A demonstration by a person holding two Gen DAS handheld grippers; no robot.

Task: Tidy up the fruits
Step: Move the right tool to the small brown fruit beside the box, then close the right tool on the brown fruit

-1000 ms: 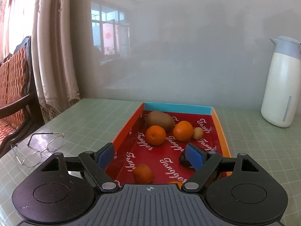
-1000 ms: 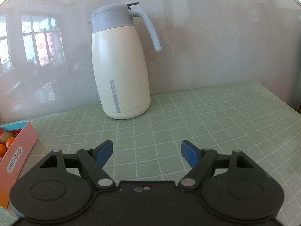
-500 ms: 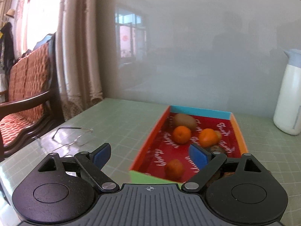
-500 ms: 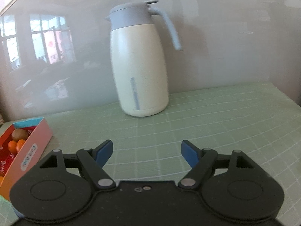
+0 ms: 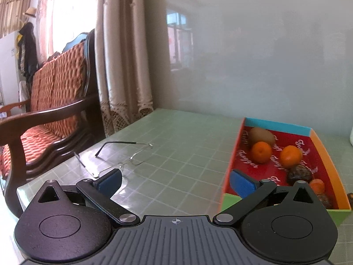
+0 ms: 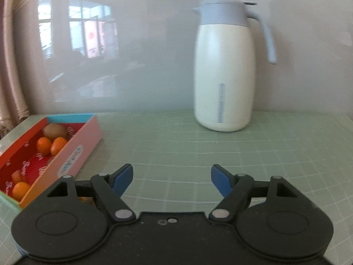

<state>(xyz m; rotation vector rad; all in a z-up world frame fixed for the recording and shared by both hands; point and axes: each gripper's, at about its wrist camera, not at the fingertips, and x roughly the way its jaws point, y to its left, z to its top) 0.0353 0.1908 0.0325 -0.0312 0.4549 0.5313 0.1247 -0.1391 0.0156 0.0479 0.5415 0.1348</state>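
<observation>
A shallow cardboard box [image 5: 318,152] with a red printed floor, orange long walls, a blue far wall and a green near wall lies on the green gridded tabletop [image 5: 183,152], near its back edge. Inside, a brown kiwi [image 5: 262,135] sits at the far end, two orange mandarins [image 5: 261,152] just in front of it, then a dark wrinkled fruit [image 5: 300,173] and another mandarin [image 5: 317,186] by the right wall. The left gripper [image 5: 175,181] has just been opening; its jaws stand wide and released, nothing between them. The right gripper [image 6: 172,178] is empty too, jaws apart. Wire-framed glasses [image 5: 119,156] lie near the left edge; a cream jug with a grey lid [image 6: 225,70] stands at the back.
</observation>
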